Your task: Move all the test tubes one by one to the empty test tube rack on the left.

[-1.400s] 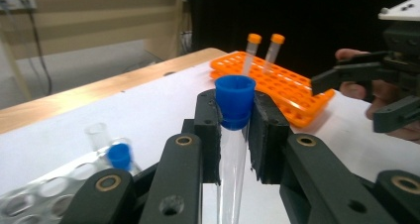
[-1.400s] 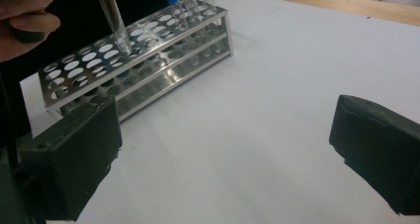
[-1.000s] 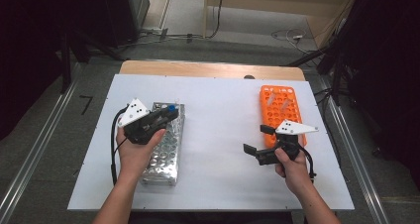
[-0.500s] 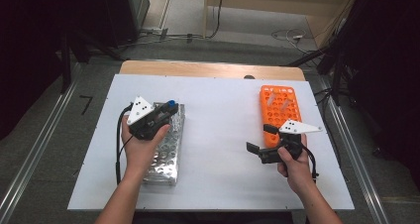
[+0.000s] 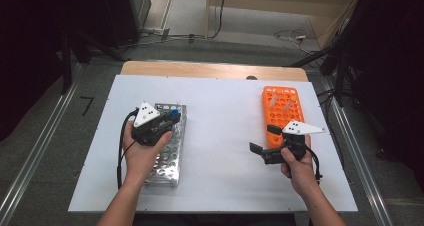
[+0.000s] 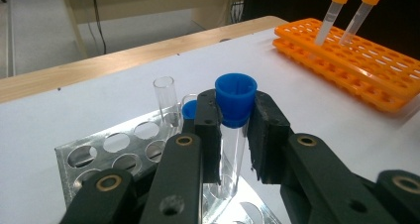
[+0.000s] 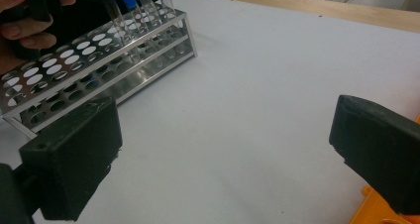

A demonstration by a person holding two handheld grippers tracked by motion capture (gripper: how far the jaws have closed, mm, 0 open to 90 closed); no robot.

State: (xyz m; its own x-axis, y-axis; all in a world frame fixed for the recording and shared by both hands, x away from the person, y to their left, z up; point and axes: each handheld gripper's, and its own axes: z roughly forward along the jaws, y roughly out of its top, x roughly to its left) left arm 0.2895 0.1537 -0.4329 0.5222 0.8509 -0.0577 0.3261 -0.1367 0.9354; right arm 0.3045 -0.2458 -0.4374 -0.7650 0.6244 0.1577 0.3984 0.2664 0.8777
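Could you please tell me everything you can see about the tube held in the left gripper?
The tube is clear, plastic or glass, with a blue cap that is hollow on top. It stands upright, clamped just below the cap between the left gripper's black jaws, above the far end of the metal rack. Its lower end is out of sight.

1. High view: white surface (image 5: pixel 225 136) evenly bright, light from overhead; frame edges left, right & upper right very dark.
2. Shadows soft & short, e.g. under the metal rack (image 5: pixel 167 151) & beside the orange rack (image 5: pixel 281 111).
3. High view slightly soft overall, fine detail lost.
4. Left gripper view: blue-capped tube (image 6: pixel 235 110) fairly sharp; bottom of frame blurred.
5. Right gripper view: claw pads (image 7: pixel 74 159) near the lens blurred; mild glare on metal rack top.
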